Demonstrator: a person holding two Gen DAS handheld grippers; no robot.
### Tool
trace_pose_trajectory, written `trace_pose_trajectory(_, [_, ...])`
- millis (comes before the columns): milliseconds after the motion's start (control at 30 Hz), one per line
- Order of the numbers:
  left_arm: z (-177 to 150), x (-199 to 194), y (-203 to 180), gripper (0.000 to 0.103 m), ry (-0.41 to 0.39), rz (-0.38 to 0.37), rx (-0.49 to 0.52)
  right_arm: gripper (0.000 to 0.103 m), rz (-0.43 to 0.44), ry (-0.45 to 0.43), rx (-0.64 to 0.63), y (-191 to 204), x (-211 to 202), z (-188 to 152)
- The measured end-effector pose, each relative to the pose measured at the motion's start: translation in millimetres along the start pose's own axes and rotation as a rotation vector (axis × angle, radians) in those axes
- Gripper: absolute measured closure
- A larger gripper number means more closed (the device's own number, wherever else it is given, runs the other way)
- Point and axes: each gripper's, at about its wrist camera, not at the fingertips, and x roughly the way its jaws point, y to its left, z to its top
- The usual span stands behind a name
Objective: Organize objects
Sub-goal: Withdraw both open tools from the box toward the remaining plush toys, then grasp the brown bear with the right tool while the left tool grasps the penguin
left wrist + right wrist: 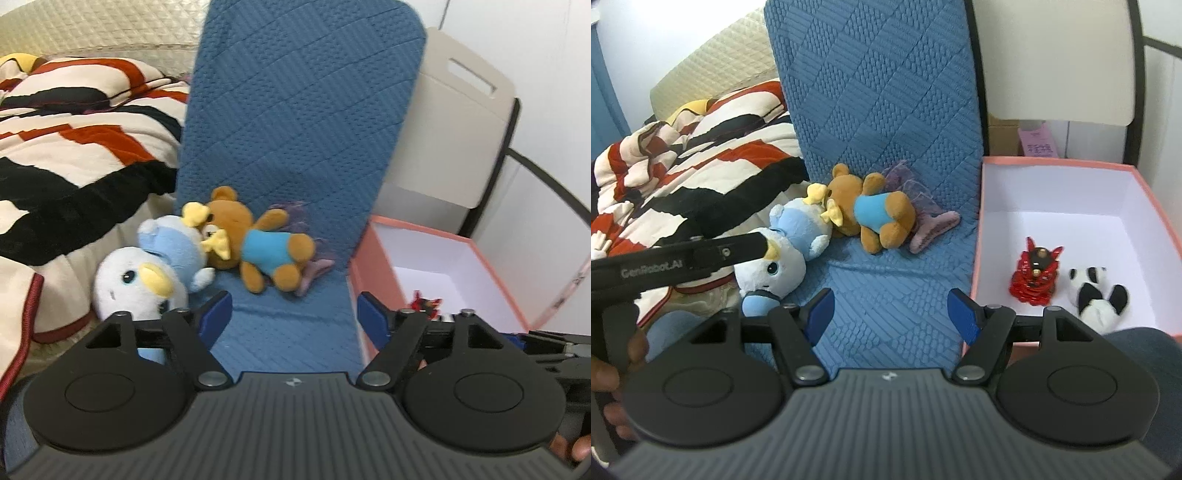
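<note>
A blue-and-white penguin plush [155,269] [786,243], a brown bear plush in a blue shirt [258,247] [868,210] and a purple plush [923,218] [314,266] lie on a blue quilted cushion [295,129] [886,110]. A pink box with white inside [1052,184] [384,258] holds a red toy [1036,277] [424,301] and a black-and-white plush [1097,295]. My left gripper [295,317] is open and empty, just in front of the penguin. My right gripper [892,314] is open and empty over the cushion seat, left of the box.
A striped red, black and cream blanket [74,147] [683,166] lies on the left. A beige chair back [461,129] stands behind the box. The left gripper's black body [676,258] crosses the right wrist view in front of the penguin.
</note>
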Motion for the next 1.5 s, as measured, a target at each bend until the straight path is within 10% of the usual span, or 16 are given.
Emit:
trace_pose_trajectory(67, [-3.0,6.5,7.0,0.019,-0.006,0.038,0.026,0.005,0.021,-0.006,0.025,-4.3,13.2,1.5])
trace_pose_trajectory(133, [-5.7,12.4,13.8,0.017,-0.011,0.061,0.041,0.000,0.040,-0.028,0.038,-7.0,26.1,1.4])
trace_pose_trajectory(233, [-7.3,22.5,23.1,0.001,-0.004,0.068,0.030,0.000,0.043,-0.040,0.022,-6.4,46.9,3.6])
trace_pose_trajectory(667, [7.6,115.9,29.2,0.000,0.086,0.252,0.199,0.001,0.122,-0.012,0.042,-28.0,127.4,40.6])
trace_pose_trajectory(833, [11.6,154.0,22.3,0.000,0.109,0.330,0.320,0.007,0.138,-0.006,0.004,-29.5,148.8,56.3])
trace_pose_trajectory(933, [11.8,179.6,24.6,0.000,0.145,0.396,0.382,0.031,0.149,0.003,-0.057,-24.5,164.6,66.7])
trace_pose_trajectory(1500, [-25.3,268.0,48.3,0.000,0.319,0.675,0.773,0.050,0.056,0.087,-0.221,-15.5,268.2,89.6])
